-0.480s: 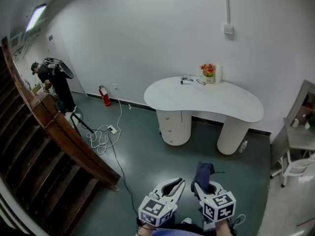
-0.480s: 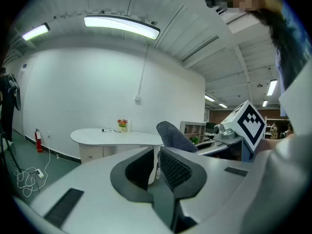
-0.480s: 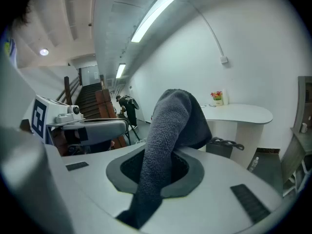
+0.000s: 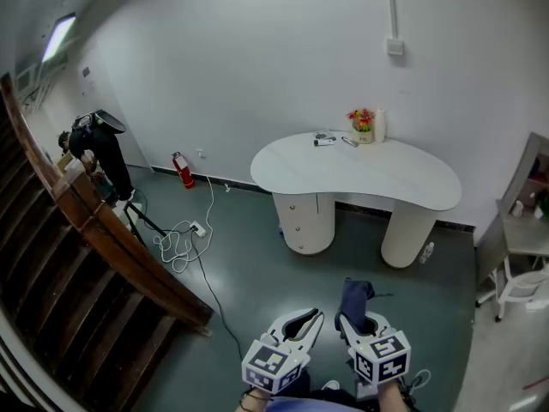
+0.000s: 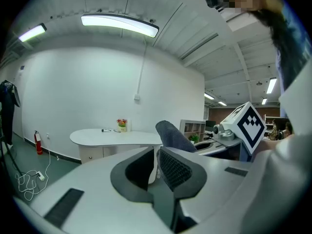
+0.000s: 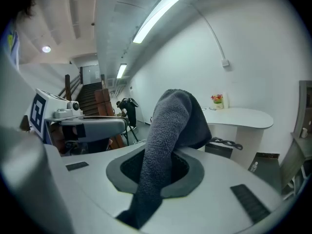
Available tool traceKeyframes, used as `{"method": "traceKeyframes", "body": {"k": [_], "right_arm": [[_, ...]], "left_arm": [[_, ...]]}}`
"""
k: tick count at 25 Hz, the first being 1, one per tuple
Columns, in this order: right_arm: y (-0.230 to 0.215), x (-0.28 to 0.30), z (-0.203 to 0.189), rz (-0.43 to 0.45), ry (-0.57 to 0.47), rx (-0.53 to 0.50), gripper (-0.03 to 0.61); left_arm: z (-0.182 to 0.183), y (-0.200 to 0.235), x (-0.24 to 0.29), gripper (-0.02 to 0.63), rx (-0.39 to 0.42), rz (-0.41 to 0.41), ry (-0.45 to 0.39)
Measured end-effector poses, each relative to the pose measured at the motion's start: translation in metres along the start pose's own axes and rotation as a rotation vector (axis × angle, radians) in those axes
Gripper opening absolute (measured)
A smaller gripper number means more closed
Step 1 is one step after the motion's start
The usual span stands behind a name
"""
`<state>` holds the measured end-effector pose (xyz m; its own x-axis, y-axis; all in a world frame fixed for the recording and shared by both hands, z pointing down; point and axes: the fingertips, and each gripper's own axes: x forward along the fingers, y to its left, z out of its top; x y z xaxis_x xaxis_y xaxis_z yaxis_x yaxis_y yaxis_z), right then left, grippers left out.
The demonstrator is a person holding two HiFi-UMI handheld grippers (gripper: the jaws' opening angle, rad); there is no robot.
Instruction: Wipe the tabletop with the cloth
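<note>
1. We find the left gripper (image 4: 302, 323) low in the head view, at about 6 o'clock. Its jaws are drawn together with nothing between them, as the left gripper view (image 5: 157, 156) confirms.
2. The right gripper (image 4: 353, 324) sits just beside it at 3 o'clock. Its jaws are clenched on the cloth (image 4: 353, 297).
3. The cloth is dark grey and of towel-like weave. In the right gripper view (image 6: 170, 126) it passes down between the jaws of the gripper (image 6: 161, 167). Its upper part stands out toward 12 o'clock and folds over at the top, and a tail trails back over the gripper body toward 7 o'clock.
4. In the left gripper view the cloth (image 5: 171, 134) shows at 1 o'clock of the left jaws, clear of them.
5. The table (image 4: 386, 183), white and kidney-shaped, stands against the wall at 12 o'clock, well apart from both grippers and the cloth.
6. A flower pot (image 4: 361, 123) stands at the table's far edge, with small items we cannot identify just beside it at 9 o'clock.
7. A fire extinguisher (image 4: 182, 168) stands by the wall at 10 o'clock.
</note>
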<state>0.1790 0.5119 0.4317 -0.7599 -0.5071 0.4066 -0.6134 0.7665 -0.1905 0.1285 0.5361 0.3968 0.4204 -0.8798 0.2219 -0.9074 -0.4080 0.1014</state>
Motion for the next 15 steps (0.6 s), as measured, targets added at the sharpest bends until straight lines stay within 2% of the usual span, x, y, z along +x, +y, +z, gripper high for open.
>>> {"method": "traceKeyframes", "body": {"k": [7, 11, 15], "right_arm": [[-0.01, 0.023, 0.005, 0.008, 0.013, 0.018, 0.061], [-0.018, 0.048, 0.013, 0.014, 0.027, 0.027, 0.061], [-0.03, 0.083, 0.027, 0.011, 0.031, 0.032, 0.063]], "left_arm": [[0.007, 0.025, 0.008, 0.036, -0.012, 0.021, 0.0], [0.008, 0.051, 0.021, 0.037, -0.033, 0.037, 0.0], [0.009, 0.084, 0.042, 0.035, -0.029, 0.018, 0.006]]}}
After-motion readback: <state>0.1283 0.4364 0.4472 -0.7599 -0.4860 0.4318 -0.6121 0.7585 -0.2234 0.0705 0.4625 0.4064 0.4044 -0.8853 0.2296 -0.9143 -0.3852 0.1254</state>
